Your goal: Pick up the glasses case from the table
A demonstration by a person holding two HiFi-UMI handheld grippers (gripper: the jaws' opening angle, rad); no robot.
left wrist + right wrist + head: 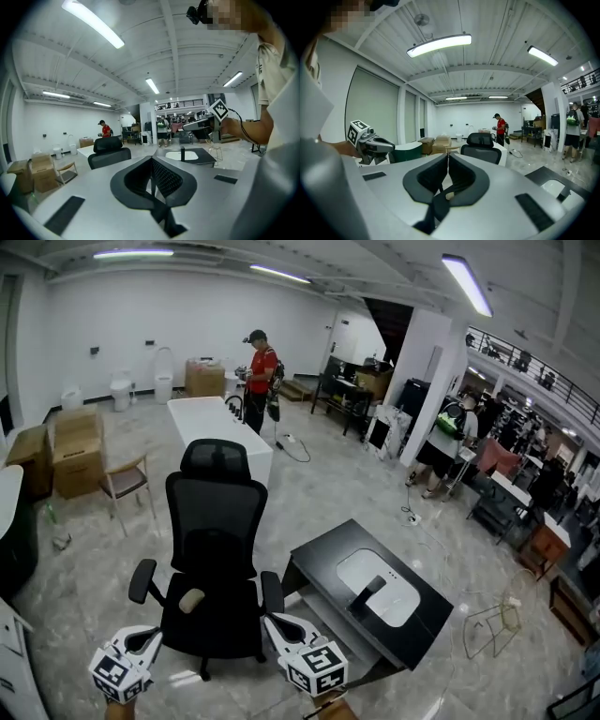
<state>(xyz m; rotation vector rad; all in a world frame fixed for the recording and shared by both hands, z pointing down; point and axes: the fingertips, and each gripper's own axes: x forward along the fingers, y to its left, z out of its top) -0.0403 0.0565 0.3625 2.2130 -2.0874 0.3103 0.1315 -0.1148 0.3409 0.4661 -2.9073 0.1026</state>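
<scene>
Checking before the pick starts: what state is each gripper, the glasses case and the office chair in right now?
left gripper: shut, nothing between its jaws.
right gripper: shut, nothing between its jaws.
glasses case: on the white mat on the black table, not gripped.
office chair: nobody seated, standing beside the table.

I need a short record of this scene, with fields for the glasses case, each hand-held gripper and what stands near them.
glasses case: dark, lies on a white mat on the black table, untouched
left hand-held gripper: jaws shut, empty
right hand-held gripper: jaws shut, empty
nearby: black office chair ahead of both grippers, left of the table
background: person in a red shirt at a white table
</scene>
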